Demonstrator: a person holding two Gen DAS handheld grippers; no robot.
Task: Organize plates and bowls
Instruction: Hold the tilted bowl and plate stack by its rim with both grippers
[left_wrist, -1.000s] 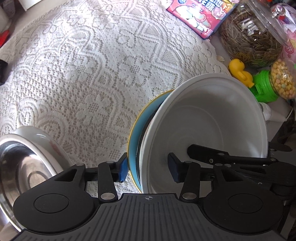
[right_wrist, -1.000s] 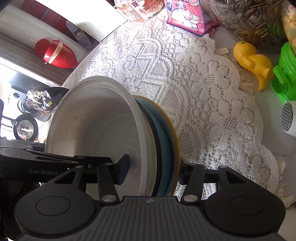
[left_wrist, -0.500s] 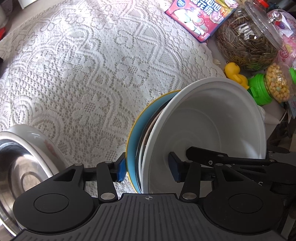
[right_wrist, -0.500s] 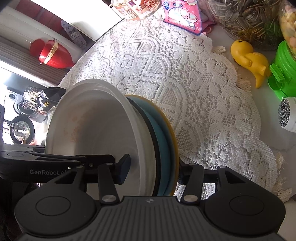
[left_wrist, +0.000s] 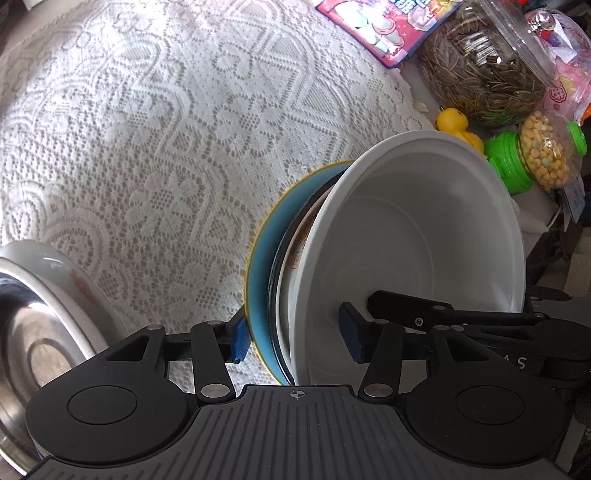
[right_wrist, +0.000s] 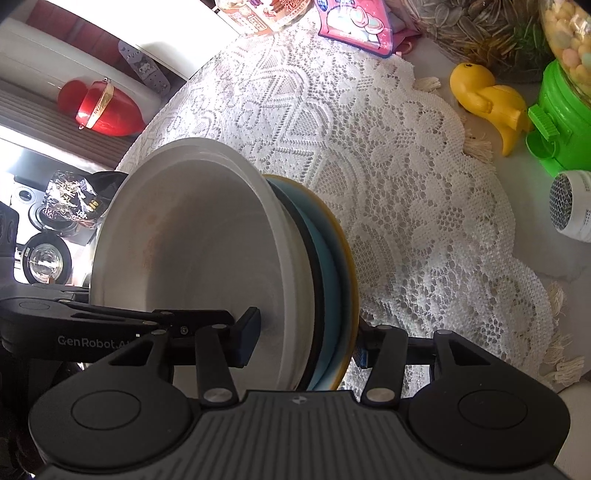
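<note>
Left wrist view: left gripper (left_wrist: 293, 341) jaws opening around the stacked dishes (left_wrist: 280, 266), while right gripper (right_wrist: 306, 341) pinches the stack's opposite edge.

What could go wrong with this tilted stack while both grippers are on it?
1. The left gripper jaws are opening around the stack, leaving the right gripper to carry the white bowl and blue plate alone; they may slip.
2. The stack stands on edge, so pieces could slide apart.
3. The steel bowl nearby could get knocked.
</note>
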